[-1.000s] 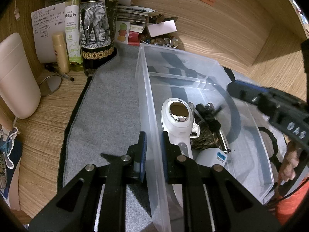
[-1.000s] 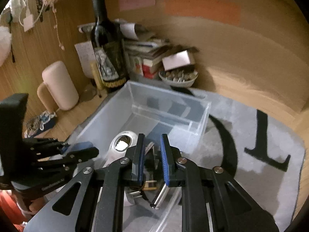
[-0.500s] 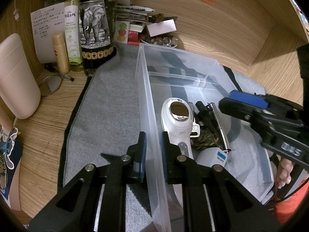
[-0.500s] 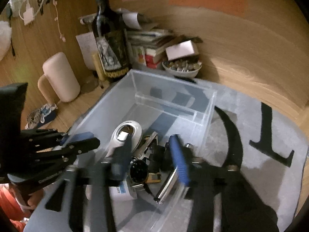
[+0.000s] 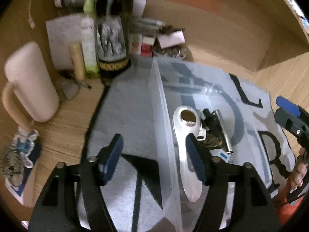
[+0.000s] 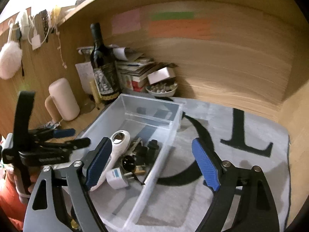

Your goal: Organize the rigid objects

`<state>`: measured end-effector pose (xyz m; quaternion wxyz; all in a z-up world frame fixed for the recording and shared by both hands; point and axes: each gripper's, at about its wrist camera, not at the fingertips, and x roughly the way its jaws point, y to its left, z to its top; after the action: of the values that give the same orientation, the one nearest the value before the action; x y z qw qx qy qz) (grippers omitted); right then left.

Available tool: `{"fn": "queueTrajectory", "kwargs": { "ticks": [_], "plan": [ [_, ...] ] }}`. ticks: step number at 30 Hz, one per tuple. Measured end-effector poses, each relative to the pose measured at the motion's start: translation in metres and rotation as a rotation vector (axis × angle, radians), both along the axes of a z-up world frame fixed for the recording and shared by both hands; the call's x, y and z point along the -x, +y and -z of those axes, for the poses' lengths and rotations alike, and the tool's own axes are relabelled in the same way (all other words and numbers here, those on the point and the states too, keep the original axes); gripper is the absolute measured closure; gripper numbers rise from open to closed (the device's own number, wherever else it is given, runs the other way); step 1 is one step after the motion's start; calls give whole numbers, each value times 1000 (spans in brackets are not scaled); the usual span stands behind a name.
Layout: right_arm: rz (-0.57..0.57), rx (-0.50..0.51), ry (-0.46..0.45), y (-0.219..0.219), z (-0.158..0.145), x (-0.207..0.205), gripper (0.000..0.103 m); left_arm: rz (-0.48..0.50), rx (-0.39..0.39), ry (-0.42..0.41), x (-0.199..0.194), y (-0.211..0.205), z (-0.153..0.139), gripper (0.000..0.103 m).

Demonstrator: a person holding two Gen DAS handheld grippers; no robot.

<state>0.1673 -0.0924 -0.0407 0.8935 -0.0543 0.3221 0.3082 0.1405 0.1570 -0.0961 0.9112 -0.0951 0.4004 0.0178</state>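
Observation:
A clear plastic bin (image 5: 161, 104) (image 6: 174, 116) rests on a grey mat with black letters. Inside lie a white handheld device with a round window (image 5: 184, 135) (image 6: 118, 145), a white plug adapter (image 6: 117, 177), a watch (image 6: 128, 161) and dark small items. My left gripper (image 5: 154, 155) (image 6: 75, 137) is opening, its pads standing clear on either side of the bin's left wall. My right gripper (image 6: 152, 162) is opening too, astride the bin's right wall without touching it. In the left wrist view only one of the right gripper's fingers (image 5: 287, 114) shows.
Along the wooden back wall stand a dark wine bottle (image 5: 112, 31) (image 6: 103, 71), a green-capped spray bottle (image 5: 87, 36), a pale pink mug (image 5: 30, 83) (image 6: 63, 98), a stack of books (image 6: 135, 71) and a small bowl (image 6: 161, 89). A hand (image 5: 299, 168) holds the right gripper.
Both grippers were shut on the bin's side walls. Their jaws have since spread wide off the walls, and both have drawn back and up a little. The bin's contents have not moved.

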Motion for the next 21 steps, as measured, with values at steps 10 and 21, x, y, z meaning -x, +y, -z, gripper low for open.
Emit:
{"fn": "queueTrajectory", "kwargs": {
  "ticks": [10,21],
  "plan": [
    [89,-69,-140,-49,-27,43,1,45,-121,-286,53,-57,-65,2],
    [170,-107,-304,-96,-50,98,0,71,-111,-448,95,-110,-90,0]
  ]
}}
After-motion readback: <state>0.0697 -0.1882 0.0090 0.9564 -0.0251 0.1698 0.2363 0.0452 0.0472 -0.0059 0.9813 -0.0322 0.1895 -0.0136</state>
